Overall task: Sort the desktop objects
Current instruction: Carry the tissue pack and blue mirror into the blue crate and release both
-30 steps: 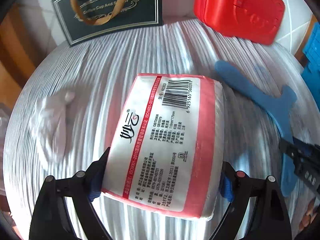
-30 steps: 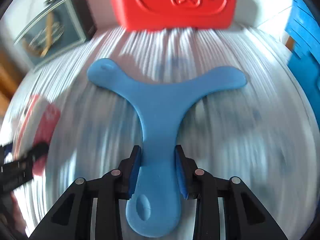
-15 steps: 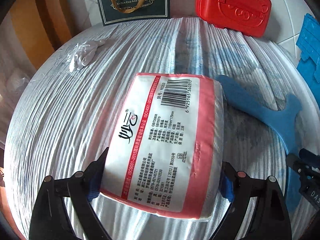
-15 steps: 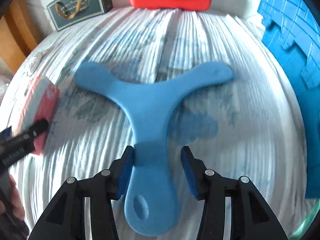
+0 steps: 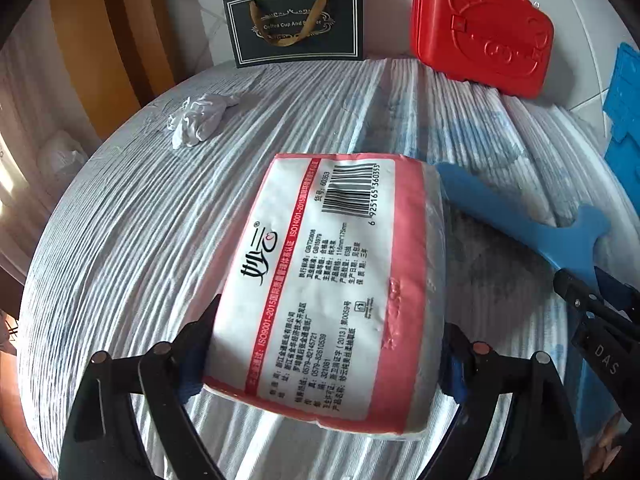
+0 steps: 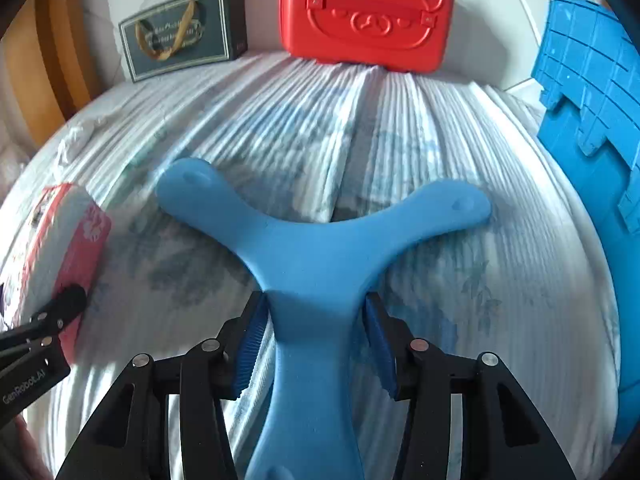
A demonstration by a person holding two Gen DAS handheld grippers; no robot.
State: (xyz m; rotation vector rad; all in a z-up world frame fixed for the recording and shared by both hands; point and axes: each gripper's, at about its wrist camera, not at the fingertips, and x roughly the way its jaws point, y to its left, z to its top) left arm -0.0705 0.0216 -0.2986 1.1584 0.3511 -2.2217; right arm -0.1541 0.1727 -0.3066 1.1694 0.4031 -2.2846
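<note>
Both views look from behind gripper fingers, angled steeply down at a striped cloth [image 5: 120, 240] from close range, facing a tiled wall. The left view sits left of the right one. Both share the dark gift bag [image 5: 296, 24] [image 6: 184, 36], red case [image 5: 484, 28] [image 6: 366, 16], tissue pack [image 5: 332, 280] [image 6: 60, 248] and blue three-armed toy [image 5: 532, 232] [image 6: 316, 256].

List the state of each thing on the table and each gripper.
Tissue pack: clamped in the left gripper.
Blue boomerang: lying flat between the right gripper's just-opened jaws.
Red case: closed, upright.
Gift bag: upright.
White tissue: crumpled.
</note>
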